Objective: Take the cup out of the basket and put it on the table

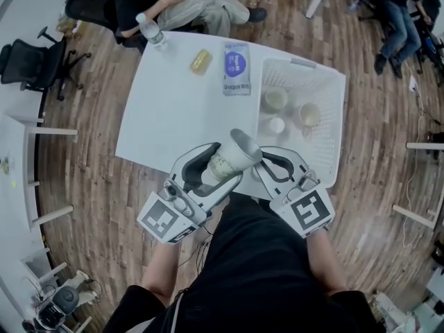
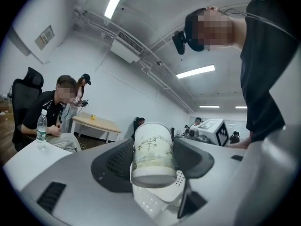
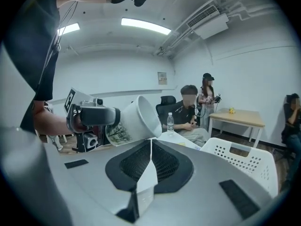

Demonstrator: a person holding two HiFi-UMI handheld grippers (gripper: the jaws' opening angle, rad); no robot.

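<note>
Your left claw [image 2: 153,160] has its jaws wide around the cup [image 1: 234,157], one pad pressing on each side. The cup is up in the air and tipped over, with its mouth pointing toward your right claw [image 3: 151,147]. That claw is shut tight, jaw against jaw, and holds nothing. It sits just beside the cup.

I think the lifting step is done. The cup is out of the basket [image 1: 334,82] and hangs over the near edge of the table [image 1: 173,109]. The putting-down step comes next.

For that, turn your left wrist so the cup stands straight, bottom down. Move it left and a bit away from you, over the big white bare part of the table. Bring it down slowly until the bottom sits flat. Only then let the jaws go, and pull back without bumping it. Keep your right claw out of the way.

Two more cups [image 1: 275,99] wait in the basket. At the far edge lie a card [image 1: 236,68] and a bottle [image 1: 151,32], well away from your landing spot.
</note>
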